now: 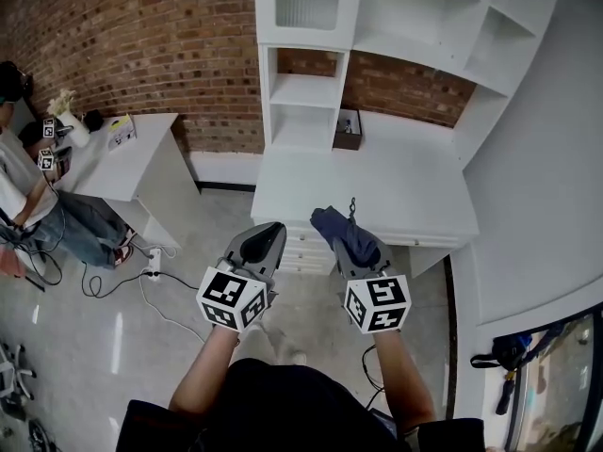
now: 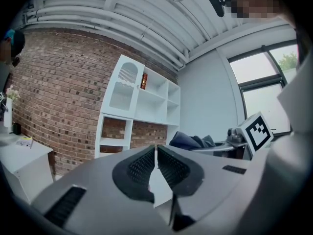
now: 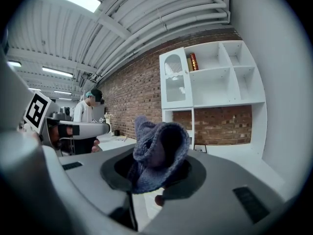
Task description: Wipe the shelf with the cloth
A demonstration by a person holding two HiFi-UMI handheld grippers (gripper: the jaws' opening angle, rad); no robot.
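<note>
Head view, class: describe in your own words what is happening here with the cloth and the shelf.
A person stands facing a white shelf unit set over a white desk, with a gripper in each hand. The right gripper is shut on a bunched blue-grey knitted cloth. The left gripper has its jaws together with nothing between them. Both are held in the air in front of the desk. The cloth touches no shelf board, so wiping has not begun.

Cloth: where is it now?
In the head view, the cloth sits clamped in the right tool, right of centre, at the white desk's front edge.
</note>
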